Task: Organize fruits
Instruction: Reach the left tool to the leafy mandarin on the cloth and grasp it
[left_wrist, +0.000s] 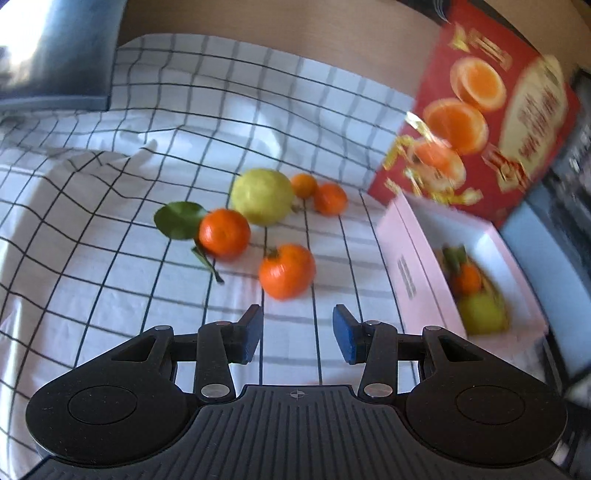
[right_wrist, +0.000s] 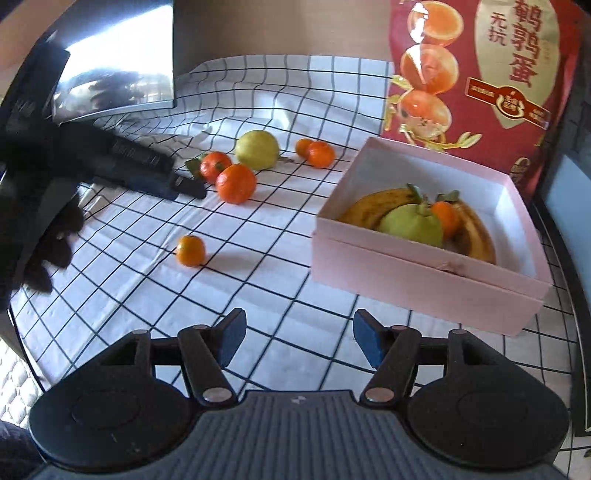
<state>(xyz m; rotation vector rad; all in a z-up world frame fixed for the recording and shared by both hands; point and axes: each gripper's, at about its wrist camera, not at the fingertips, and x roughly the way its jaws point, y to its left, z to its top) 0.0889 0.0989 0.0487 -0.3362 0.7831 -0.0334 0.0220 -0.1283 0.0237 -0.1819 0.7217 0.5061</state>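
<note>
On the checked cloth over my worktop (right_wrist: 295, 295), going left to right: a small loose mandarin (right_wrist: 190, 251), then a cluster of oranges (left_wrist: 286, 271) around a yellow lemon (left_wrist: 262, 195), then the pink box (right_wrist: 424, 280) already holding bananas and fruit. My left tongs (left_wrist: 297, 332) and right tongs (right_wrist: 298, 341) both hang partly open, empty. The nearest orange looks light, firm, and apt to roll; I would pinch it across its widest middle.

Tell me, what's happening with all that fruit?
A person is tidying fruit into a pink box using two hand-held grippers. The box already holds bananas, a green fruit and a small orange. Five oranges and a yellow fruit wait on the checked cloth. The left gripper and right gripper are both open and empty.
</note>
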